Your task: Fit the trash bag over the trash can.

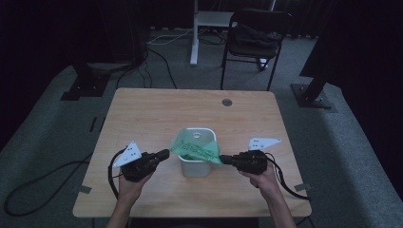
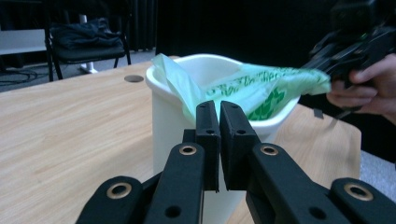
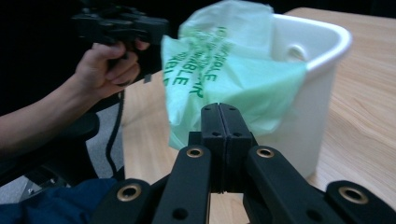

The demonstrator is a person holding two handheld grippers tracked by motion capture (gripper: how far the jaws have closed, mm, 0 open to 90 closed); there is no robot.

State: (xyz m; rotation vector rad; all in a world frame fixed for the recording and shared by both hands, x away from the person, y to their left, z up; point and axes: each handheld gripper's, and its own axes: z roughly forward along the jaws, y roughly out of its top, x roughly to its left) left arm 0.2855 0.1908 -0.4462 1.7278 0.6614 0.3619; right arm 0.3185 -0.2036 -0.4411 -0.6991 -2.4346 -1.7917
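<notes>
At the near edge of the table (image 1: pixel 142 114), two forearms come in from below, each hand holding a gripper. The left gripper (image 1: pixel 164 154) sits near-left of the bin (image 1: pixel 196 164), its tips pointing right at the bin and just short of it; in the left gripper view its jaws stand almost together with a thin slit between them and nothing in the slit, the bin's white wall right behind them. The right gripper (image 1: pixel 224 159) lies near-right of the bin, tips pointing left and meeting the edge of the green bag (image 1: pixel 197 151) where it hangs over the bin's right rim. In the right gripper view its jaws are pressed flat together, with the bag's lower edge right at their tips; whether film is pinched between them I cannot tell. The bin stands upright near the middle of the table, slightly towards the near side. The bag is draped across its mouth, spilling over the left and right rims, with green print on it. Farther off, a round grey cap (image 1: pixel 226 102) sits in the tabletop near the far edge, and beyond the table stands a dark chair (image 1: pixel 254 35).
</notes>
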